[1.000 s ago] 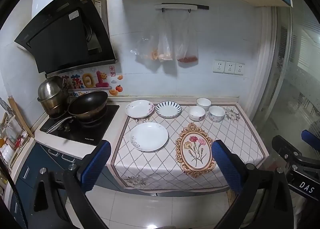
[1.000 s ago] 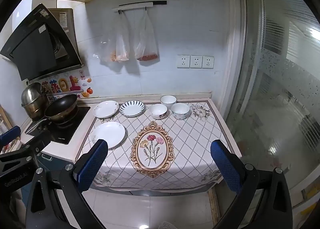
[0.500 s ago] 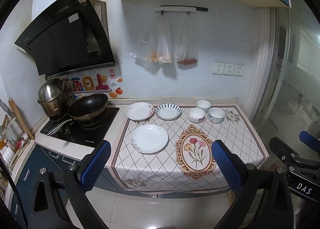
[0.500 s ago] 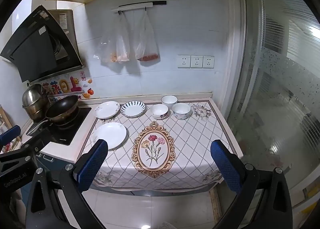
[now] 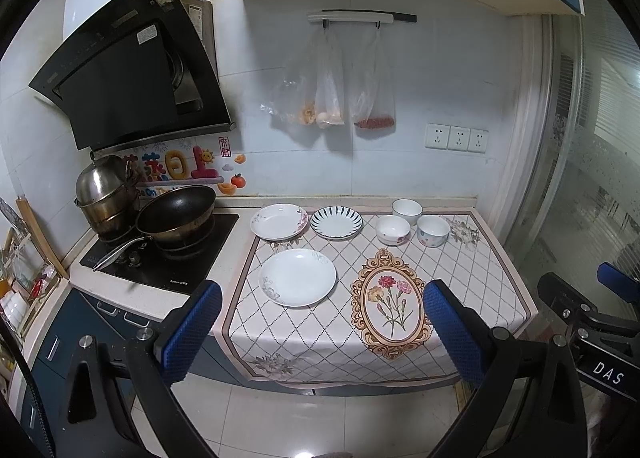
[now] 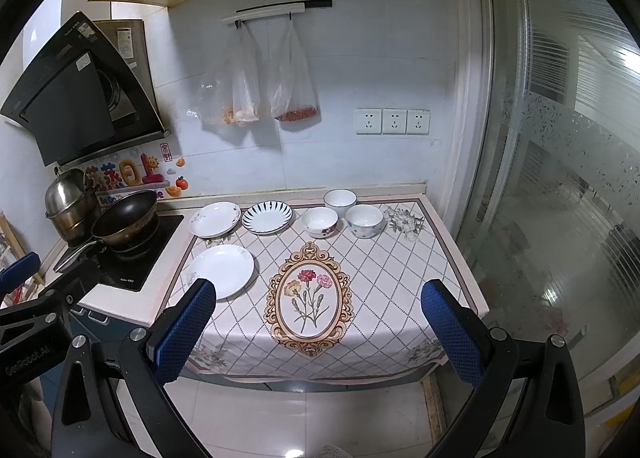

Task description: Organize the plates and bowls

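Observation:
Three plates lie on the clothed counter: a white plate (image 5: 297, 277) (image 6: 221, 271) in front, a floral plate (image 5: 279, 221) (image 6: 215, 219) behind it, and a blue-striped plate (image 5: 336, 222) (image 6: 267, 217) beside that. Three bowls stand to the right: a floral bowl (image 5: 393, 229) (image 6: 319, 221), a white bowl (image 5: 407, 211) (image 6: 339, 202) and a dotted bowl (image 5: 433, 230) (image 6: 363, 221). My left gripper (image 5: 322, 332) and right gripper (image 6: 318, 332) are both open and empty, held well back from the counter's front edge.
A black wok (image 5: 176, 213) and a steel pot (image 5: 105, 190) sit on the stove (image 5: 160, 258) at the left. Plastic bags (image 5: 332, 98) hang on the wall. A glass partition (image 6: 560, 198) stands at the right. The floor (image 6: 304, 418) lies below.
Both views have shifted slightly; the counter sits a little lower and smaller in frame, as both grippers drew back or rose a little. Both stay open.

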